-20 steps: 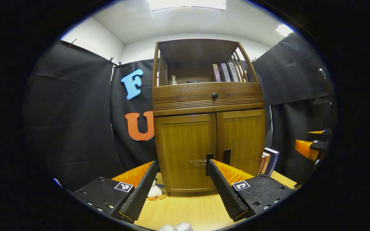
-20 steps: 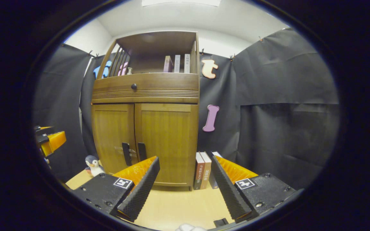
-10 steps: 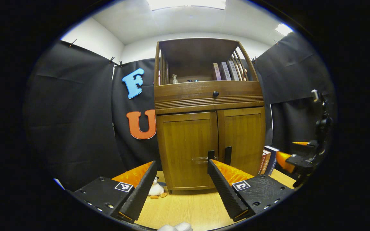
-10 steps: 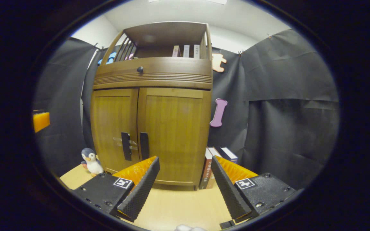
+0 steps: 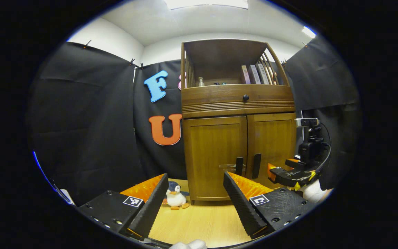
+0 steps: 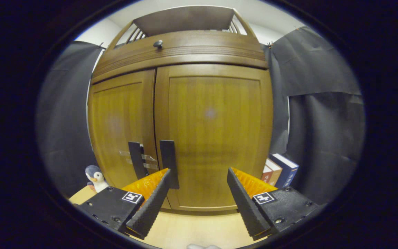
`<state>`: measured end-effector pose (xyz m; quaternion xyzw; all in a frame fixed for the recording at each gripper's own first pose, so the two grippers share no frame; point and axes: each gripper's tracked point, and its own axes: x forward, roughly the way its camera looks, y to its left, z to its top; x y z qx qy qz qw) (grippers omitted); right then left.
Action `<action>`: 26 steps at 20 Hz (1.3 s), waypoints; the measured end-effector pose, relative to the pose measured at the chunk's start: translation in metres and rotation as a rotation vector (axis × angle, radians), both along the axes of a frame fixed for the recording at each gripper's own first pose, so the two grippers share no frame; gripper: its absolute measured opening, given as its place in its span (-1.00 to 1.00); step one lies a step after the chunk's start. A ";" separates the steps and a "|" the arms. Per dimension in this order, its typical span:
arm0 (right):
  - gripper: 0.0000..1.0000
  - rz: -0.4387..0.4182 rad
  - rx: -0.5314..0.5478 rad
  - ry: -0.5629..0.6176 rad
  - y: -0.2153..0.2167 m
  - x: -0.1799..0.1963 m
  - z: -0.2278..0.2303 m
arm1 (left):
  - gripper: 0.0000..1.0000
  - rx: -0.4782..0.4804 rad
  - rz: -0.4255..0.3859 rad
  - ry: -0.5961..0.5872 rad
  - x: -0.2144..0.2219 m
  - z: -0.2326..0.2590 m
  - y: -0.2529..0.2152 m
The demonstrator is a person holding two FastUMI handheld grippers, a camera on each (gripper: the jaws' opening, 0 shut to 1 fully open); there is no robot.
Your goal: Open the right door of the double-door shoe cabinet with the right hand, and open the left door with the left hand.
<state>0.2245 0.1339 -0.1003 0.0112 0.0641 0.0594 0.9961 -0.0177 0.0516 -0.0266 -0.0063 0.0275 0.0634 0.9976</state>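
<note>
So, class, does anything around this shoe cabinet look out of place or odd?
Two things. Clear tape bridges the two door handles, which could hold the doors shut. A plush penguin sits on the floor by the cabinet's left corner. Both doors are closed and straight.

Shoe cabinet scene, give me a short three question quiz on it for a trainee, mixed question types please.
1. True or false: both doors of the shoe cabinet are shut.
2. Which claw is nearer the door handles? A) left claw B) right claw
3. Fill in: the toy standing on the floor left of the cabinet is a ____.

Key:
1. True; the left door and right door both sit flush.
2. B; its left finger lies just below the right handle.
3. Penguin.
</note>
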 end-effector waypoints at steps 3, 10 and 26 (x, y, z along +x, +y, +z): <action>1.00 0.006 -0.012 0.017 0.025 0.030 -0.006 | 0.92 -0.005 0.037 0.018 -0.008 -0.008 0.013; 0.84 0.038 -0.033 0.056 0.061 0.064 -0.019 | 0.92 -0.006 0.098 0.049 -0.018 -0.015 0.040; -0.38 0.072 -0.045 0.121 0.062 0.062 -0.028 | 1.00 -0.011 0.089 0.024 -0.013 -0.012 0.057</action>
